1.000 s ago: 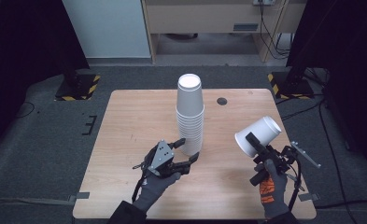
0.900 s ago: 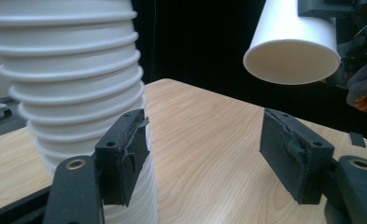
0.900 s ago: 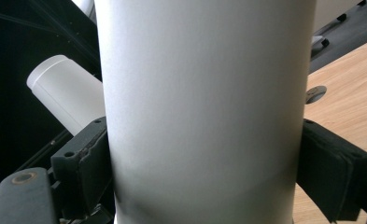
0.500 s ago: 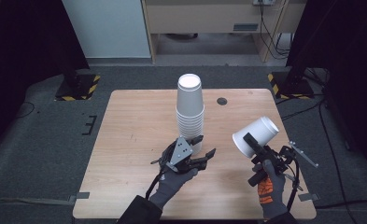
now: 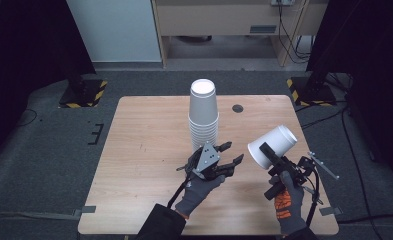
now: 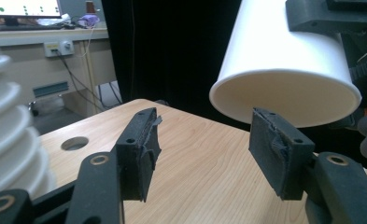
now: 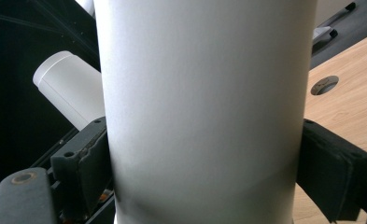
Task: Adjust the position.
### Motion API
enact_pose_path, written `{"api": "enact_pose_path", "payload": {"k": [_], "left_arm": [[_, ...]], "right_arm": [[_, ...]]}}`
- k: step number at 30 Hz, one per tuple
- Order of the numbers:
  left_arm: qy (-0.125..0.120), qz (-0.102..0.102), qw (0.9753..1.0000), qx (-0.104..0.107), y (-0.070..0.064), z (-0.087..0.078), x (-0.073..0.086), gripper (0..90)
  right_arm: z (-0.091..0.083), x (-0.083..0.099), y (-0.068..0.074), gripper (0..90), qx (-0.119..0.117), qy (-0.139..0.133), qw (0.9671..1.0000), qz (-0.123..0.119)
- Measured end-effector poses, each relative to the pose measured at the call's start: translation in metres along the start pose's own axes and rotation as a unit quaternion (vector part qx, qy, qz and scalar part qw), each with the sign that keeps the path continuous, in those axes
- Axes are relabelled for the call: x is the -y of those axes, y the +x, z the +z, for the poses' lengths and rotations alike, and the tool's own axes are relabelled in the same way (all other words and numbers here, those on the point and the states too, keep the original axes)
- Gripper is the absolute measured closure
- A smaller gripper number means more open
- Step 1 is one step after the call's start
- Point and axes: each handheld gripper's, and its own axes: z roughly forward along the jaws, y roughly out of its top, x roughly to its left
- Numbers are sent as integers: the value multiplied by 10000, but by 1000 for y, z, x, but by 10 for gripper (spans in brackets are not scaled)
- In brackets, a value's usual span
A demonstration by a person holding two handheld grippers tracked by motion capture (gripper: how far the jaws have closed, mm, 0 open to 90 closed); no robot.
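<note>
Right gripper (image 5: 276,159) is clamping a lifted cup (image 5: 272,146); left gripper (image 5: 229,156), open beside the stack (image 5: 203,116), is probably targeting its rim: approach squarely.

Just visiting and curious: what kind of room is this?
Probably a lab set up for recording: a bare wooden table ringed by black curtains, hazard-striped stand bases on grey carpet, and a monitor on a bench behind.

Grey knit gloves (image 5: 200,189) (orange print on right), dark sleeves (image 5: 159,227), black cables (image 5: 311,207)
</note>
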Motion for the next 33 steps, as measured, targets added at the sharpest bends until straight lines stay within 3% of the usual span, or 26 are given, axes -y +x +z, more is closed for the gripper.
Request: {"api": "enact_pose_path", "payload": {"k": [11, 33], "left_arm": [[-52, 4, 9999, 98, -7, 20, 4, 437], [-287, 18, 9996, 69, -12, 36, 5, 545]], "right_arm": [[2, 3, -2, 139, -18, 59, 9999, 82], [7, 11, -1, 139, -111, 251, 9994, 216]]}}
